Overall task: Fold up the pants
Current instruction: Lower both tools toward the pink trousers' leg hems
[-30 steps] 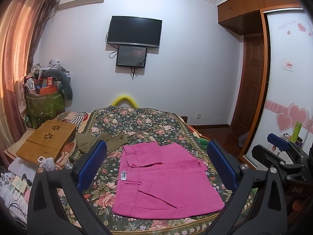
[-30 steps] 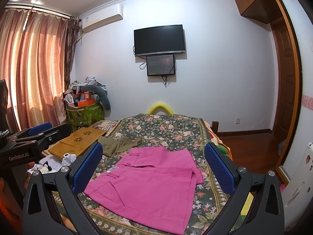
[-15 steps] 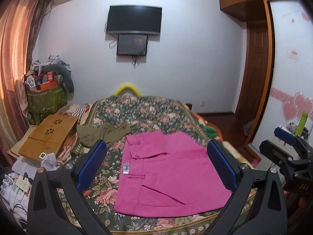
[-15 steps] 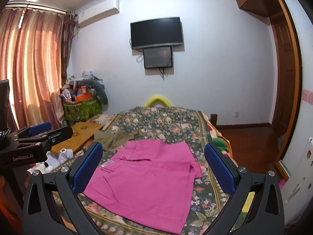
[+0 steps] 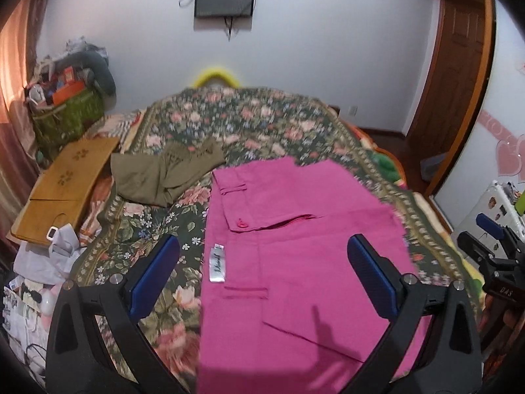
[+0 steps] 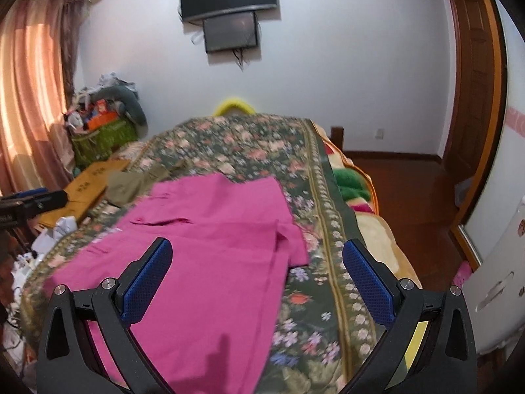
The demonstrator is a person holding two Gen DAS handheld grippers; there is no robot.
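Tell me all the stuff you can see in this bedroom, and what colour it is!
pink pants: one, bright pink, flat on the bed's near end
olive garment: one, olive green, crumpled beside the pants
floral bedspread: one, dark green with pink flowers, covering the bed
wooden lap desk: one, tan, left of the bed
green basket: one, green, full of clutter, far left corner
wall screens: two, black, stacked on the white wall
curtains: pinkish, left wall
wooden door: one, brown, right
left gripper: black, blue pads, open above the pants
right gripper: same, open
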